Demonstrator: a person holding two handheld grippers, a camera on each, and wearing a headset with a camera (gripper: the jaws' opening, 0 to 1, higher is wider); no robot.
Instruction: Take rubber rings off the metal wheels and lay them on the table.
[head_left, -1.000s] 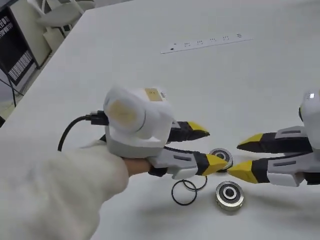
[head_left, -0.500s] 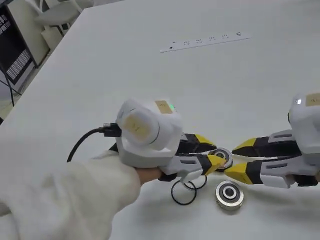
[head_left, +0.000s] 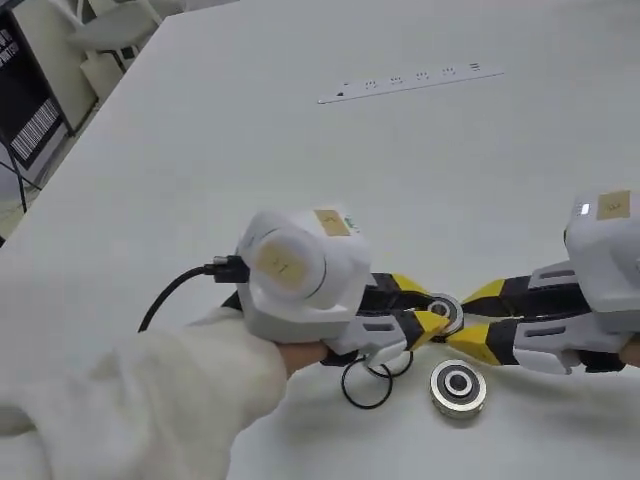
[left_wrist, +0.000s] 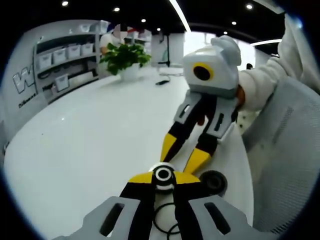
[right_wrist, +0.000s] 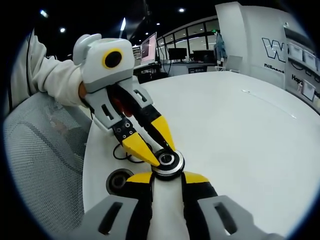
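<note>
The metal wheel (head_left: 443, 313) is clamped in the left claw (head_left: 432, 308), flat face up, over the worktop (head_left: 300, 130). It lies straight ahead of the right claw (head_left: 458, 318), which is part open, its tips straddling the rim from the opposite side. Loose rubber rings (head_left: 368, 385) lie just beside.

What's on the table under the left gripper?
Two black rubber rings lie on the white table there. The left gripper covers part of the smaller one.

a power strip (head_left: 410, 85) lies on the white table (head_left: 250, 130); perhaps chairs (head_left: 110, 25) stand beyond.
</note>
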